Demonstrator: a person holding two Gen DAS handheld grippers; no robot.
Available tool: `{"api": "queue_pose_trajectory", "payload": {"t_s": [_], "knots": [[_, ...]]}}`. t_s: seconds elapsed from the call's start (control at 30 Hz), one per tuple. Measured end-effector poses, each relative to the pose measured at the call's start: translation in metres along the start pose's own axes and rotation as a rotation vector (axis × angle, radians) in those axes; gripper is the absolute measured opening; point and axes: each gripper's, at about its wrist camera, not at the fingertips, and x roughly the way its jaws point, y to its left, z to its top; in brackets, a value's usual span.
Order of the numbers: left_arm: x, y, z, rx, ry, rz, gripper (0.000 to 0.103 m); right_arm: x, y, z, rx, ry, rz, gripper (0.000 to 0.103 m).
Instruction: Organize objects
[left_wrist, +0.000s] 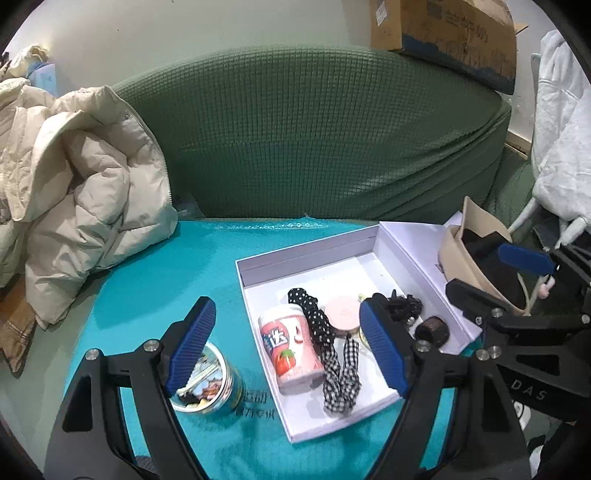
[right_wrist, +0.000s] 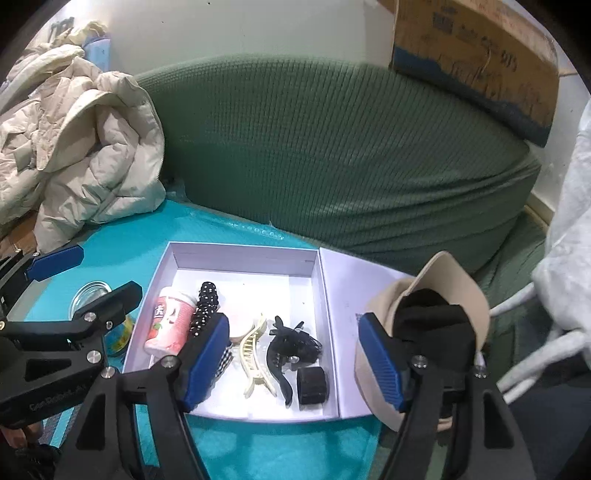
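On the teal mat (left_wrist: 155, 280), nearest its front edge, the left gripper (left_wrist: 286, 347) hangs spread wide and empty, one finger over the open tin (left_wrist: 210, 384), the other over the box (right_wrist: 243, 254). I think the tin is next to go in. Inside the box the pink bottle (left_wrist: 291, 350), scrunchies (left_wrist: 340, 373), clips (right_wrist: 280, 347) and a black roll (right_wrist: 312, 382) lie together, already sorted. By the right edge, the right gripper (right_wrist: 293, 360) is also spread, empty, beside the cap (right_wrist: 443, 280).

Both claws are showing black angular frames with triangular cutouts, silver round screws at the joints, and ribbed blue pads: left claw (left_wrist: 288, 350), right claw (right_wrist: 295, 365). Pale lettering is marking the frames.
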Motion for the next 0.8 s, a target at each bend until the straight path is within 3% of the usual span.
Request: {"api": "queue_pose_trajectory", "payload": {"t_s": [0.3, 0.8], "knots": [[-0.056, -0.005, -0.014, 0.025, -0.027, 0.039, 0.079, -0.062, 0.011, -0.013, -0.011, -0.062, -0.013, 0.079], [-0.122, -0.01, -0.067, 0.042, -0.023, 0.092, 0.079, -0.116, 0.03, -0.068, -0.031, -0.049, -0.042, 0.083]]}}
